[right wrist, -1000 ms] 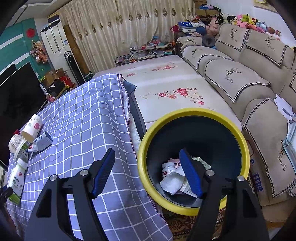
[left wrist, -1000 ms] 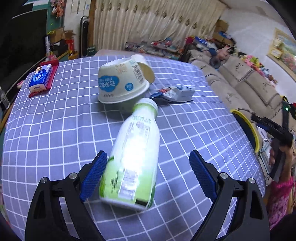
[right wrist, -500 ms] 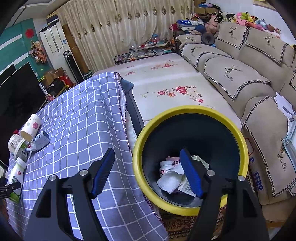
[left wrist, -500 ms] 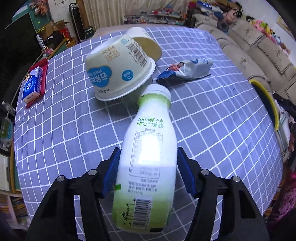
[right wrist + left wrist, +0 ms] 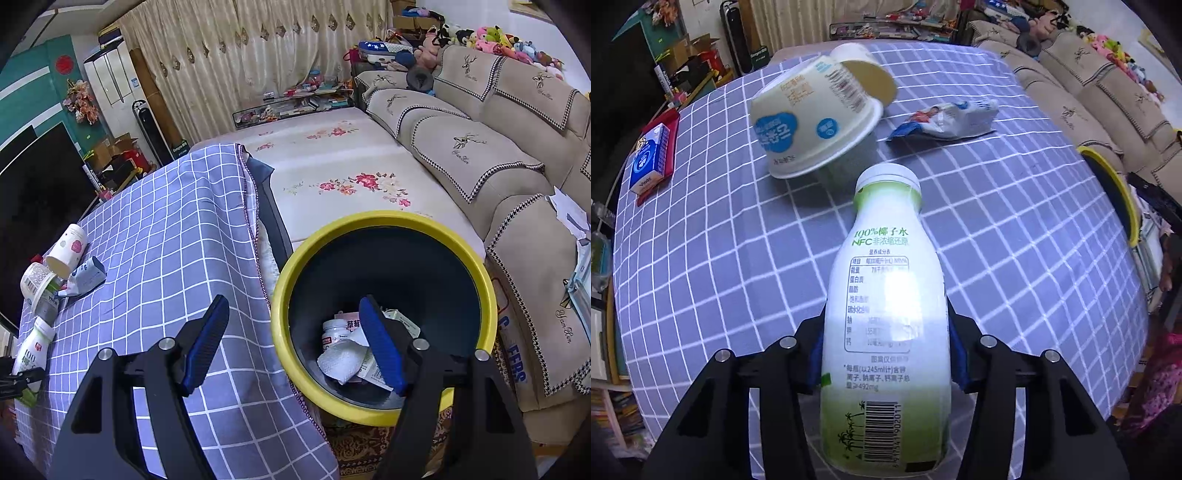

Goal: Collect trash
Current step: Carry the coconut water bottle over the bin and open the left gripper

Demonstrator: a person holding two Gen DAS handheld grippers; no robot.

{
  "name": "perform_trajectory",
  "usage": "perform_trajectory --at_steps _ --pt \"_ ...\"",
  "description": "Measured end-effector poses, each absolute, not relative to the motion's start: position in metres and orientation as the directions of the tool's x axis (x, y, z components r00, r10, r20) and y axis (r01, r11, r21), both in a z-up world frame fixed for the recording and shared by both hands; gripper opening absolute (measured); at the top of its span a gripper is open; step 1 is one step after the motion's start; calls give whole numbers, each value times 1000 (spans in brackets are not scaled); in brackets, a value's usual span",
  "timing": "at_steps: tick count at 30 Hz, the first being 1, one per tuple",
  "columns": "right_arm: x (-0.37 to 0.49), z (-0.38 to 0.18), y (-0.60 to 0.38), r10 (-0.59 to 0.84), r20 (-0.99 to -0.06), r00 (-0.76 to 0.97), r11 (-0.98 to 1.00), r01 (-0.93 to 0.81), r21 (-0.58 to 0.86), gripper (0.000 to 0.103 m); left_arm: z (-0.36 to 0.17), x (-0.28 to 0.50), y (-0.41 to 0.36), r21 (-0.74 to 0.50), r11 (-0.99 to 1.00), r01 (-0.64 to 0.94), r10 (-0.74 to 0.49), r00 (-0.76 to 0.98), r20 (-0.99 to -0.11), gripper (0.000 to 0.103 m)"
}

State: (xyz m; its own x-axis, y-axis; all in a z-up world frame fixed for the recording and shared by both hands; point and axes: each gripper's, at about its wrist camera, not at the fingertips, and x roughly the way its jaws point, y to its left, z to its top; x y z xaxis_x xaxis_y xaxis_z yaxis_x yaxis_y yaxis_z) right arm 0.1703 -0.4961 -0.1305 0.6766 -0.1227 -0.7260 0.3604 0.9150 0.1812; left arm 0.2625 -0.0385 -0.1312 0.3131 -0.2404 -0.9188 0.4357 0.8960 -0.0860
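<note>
White and green plastic, a coconut water bottle (image 5: 886, 325) is clamped between the blue pads of the left gripper (image 5: 886, 347), cap pointing away over the checked tablecloth (image 5: 1015, 251). Just beyond its cap lie a tipped yogurt tub (image 5: 812, 125) and a crumpled wrapper (image 5: 945, 120). The right gripper (image 5: 291, 345) hangs with its fingers apart and empty, its right finger over the yellow-rimmed bin (image 5: 288, 291) holding discarded trash.

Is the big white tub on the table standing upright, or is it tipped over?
Tipped. The white tub leans on its rim, its base raised and resting against the paper cup behind it.
</note>
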Motion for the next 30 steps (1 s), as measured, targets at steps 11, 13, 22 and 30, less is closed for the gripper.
perform_trajectory --at_steps 11,13,22,30 --pt "156 -124 -502 -128 -715 687 913 363 185 69 -95 233 -82 -107 839 534 -332 346 -877 51" --pt "149 -119 -507 -141 -704 696 910 371 185 69 -88 230 -99 -109 820 561 -351 343 -871 51" --pt "99 -95 -548 -223 -646 730 881 435 187 69 -50 220 -219 -120 656 745 -481 290 -827 51" --pt "61 -96 -594 -282 -642 713 839 508 195 69 -57 219 -355 -123 513 849 -512 188 -838 51"
